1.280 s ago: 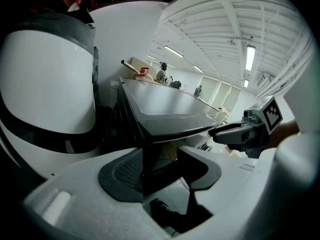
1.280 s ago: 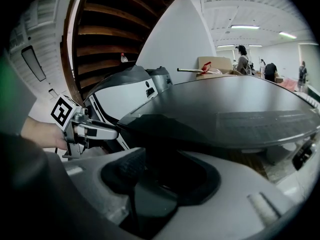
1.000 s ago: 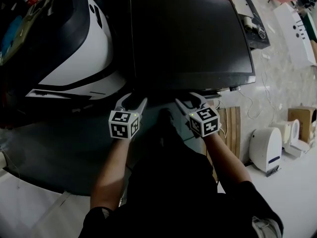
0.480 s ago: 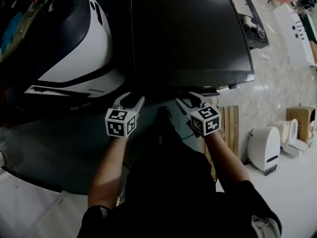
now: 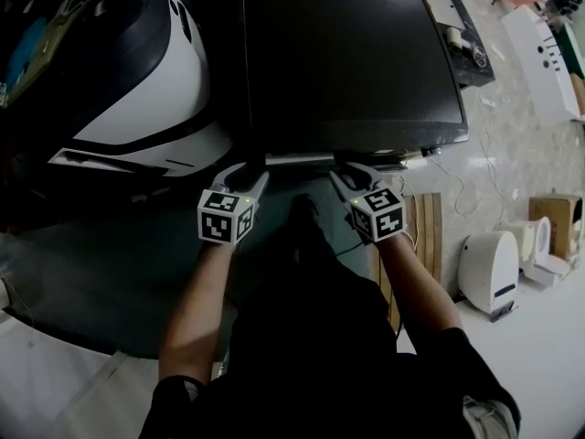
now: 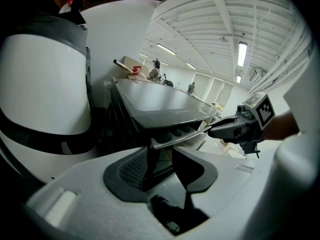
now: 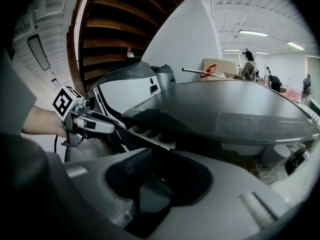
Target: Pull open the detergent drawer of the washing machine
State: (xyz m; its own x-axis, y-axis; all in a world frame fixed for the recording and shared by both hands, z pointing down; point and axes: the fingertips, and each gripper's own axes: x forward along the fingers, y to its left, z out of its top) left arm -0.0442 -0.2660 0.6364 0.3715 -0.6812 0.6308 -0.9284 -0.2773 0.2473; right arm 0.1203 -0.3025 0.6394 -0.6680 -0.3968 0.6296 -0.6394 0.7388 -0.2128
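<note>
The washing machine (image 5: 347,62) is a dark flat-topped box seen from above. Its detergent drawer (image 5: 302,158) sticks out a little as a pale strip under the front edge. My left gripper (image 5: 251,174) is at the drawer's left end and my right gripper (image 5: 345,174) at its right end. Both pairs of jaws have just been closing, with the drawer front between them. In the left gripper view the drawer front (image 6: 177,138) is clamped in the left gripper (image 6: 162,159). In the right gripper view the drawer's compartments (image 7: 150,134) show above the right gripper (image 7: 160,171).
A rounded white and black appliance (image 5: 137,80) stands close on the left. On the floor to the right lie a wooden pallet (image 5: 425,236), a white unit (image 5: 489,273), a cardboard box (image 5: 558,213) and a cable. People stand far off in the hall.
Both pairs of jaws have narrowed onto the drawer front. A pale strip of drawer now shows below the machine's front edge. The hands have hardly shifted.
</note>
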